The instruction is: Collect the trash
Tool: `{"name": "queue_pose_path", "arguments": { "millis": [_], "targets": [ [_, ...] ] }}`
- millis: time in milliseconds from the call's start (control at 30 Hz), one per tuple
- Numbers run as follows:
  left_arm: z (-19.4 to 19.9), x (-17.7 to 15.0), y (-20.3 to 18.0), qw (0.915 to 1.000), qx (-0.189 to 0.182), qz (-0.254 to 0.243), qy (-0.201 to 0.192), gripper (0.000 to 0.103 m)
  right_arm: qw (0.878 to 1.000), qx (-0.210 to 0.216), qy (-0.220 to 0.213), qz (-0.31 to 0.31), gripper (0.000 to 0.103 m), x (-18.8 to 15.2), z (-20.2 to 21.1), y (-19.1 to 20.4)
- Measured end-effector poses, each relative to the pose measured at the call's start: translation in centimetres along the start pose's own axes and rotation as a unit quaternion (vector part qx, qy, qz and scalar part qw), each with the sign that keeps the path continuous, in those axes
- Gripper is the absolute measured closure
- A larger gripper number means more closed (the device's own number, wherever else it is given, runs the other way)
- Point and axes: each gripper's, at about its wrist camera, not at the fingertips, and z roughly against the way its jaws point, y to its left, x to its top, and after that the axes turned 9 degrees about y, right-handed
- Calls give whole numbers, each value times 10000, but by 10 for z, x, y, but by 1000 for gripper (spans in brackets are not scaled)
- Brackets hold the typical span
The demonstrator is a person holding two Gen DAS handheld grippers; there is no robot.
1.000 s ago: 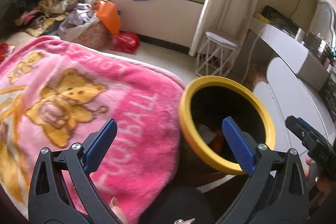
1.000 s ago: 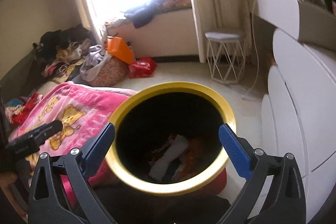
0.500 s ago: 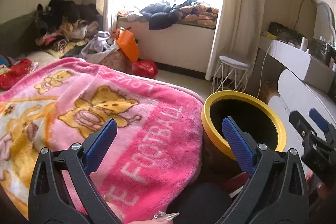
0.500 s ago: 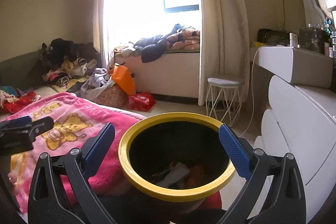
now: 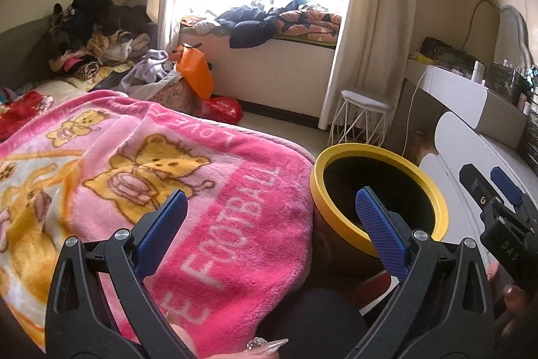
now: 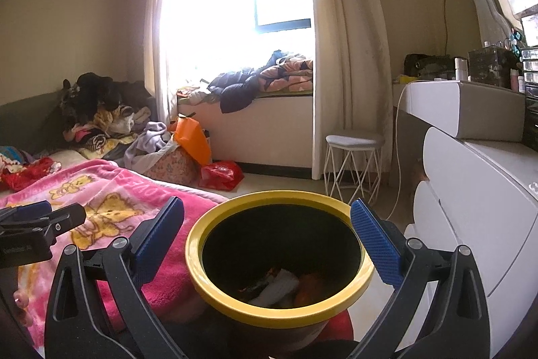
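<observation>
Now, bin [image 6: 279, 308]: yellow-rimmed, scraps inside, beside pink blanket [image 5: 175, 190].
Left gripper [image 5: 269, 217]: spread wide, empty, left of bin.
Right gripper [image 6: 269, 231]: spread wide, empty, over bin.

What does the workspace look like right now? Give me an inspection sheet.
Surface: pink blanket covers the bed; no loose trash seen on it.
Job's things: yellow-rimmed bin beside the bed, upright, with white and orange scraps at the bottom.
Clutter: clothes pile, orange bag and red bag on the floor by the window.
Grippers: left gripper open, empty; right gripper open, empty, over the bin.
Cables: white cord hangs from the dresser.
Surroundings: white stool, curtained window.
</observation>
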Motion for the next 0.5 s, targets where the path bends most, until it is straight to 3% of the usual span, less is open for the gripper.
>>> {"name": "queue_pose_path", "arguments": {
  "millis": [500],
  "targets": [
    [0, 1, 1, 10000, -6, 12, 5, 11, 10000, 1, -2, -15, 6, 0, 0, -2]
  ]
}}
